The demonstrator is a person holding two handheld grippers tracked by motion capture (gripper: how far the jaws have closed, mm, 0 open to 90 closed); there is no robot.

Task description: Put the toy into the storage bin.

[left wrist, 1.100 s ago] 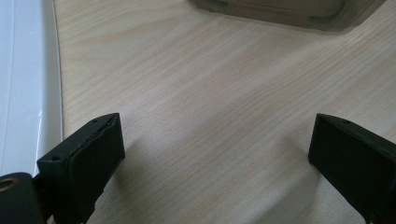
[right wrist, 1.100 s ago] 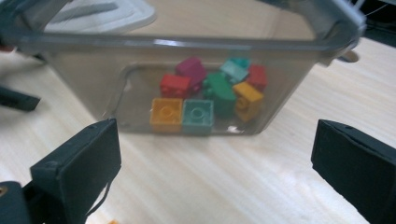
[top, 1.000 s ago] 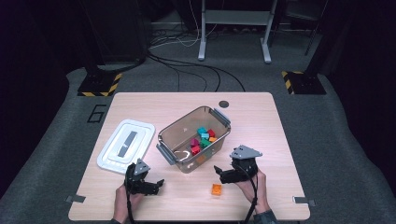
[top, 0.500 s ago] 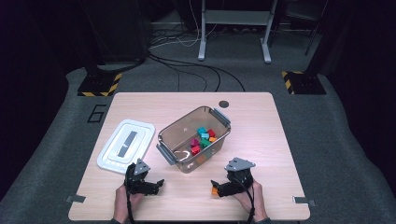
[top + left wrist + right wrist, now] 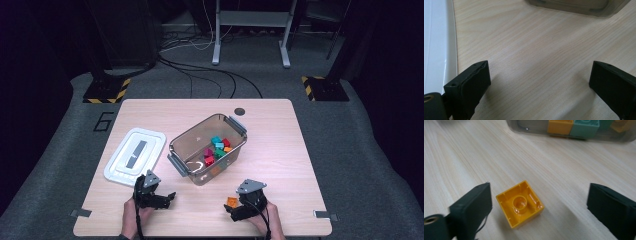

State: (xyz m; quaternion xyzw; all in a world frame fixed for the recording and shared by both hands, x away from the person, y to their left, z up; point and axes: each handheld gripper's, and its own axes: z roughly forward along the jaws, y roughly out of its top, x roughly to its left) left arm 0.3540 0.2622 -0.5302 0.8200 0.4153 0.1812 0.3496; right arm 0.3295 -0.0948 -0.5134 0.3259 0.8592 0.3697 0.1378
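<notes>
Bin with coloured bricks inside.

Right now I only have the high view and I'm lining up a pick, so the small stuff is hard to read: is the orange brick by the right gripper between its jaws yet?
Observer: Yes. In the right gripper view the orange brick lies on the table between the open jaws of the right gripper, nearer one jaw, touching neither.
Operator: Which way up is it?
Observer: Hollow side up; the inner tube shows.
Operator: Is the left gripper carrying anything?
Observer: No. The left gripper has its jaws wide apart over bare wood, with the white lid beside one jaw.
</notes>
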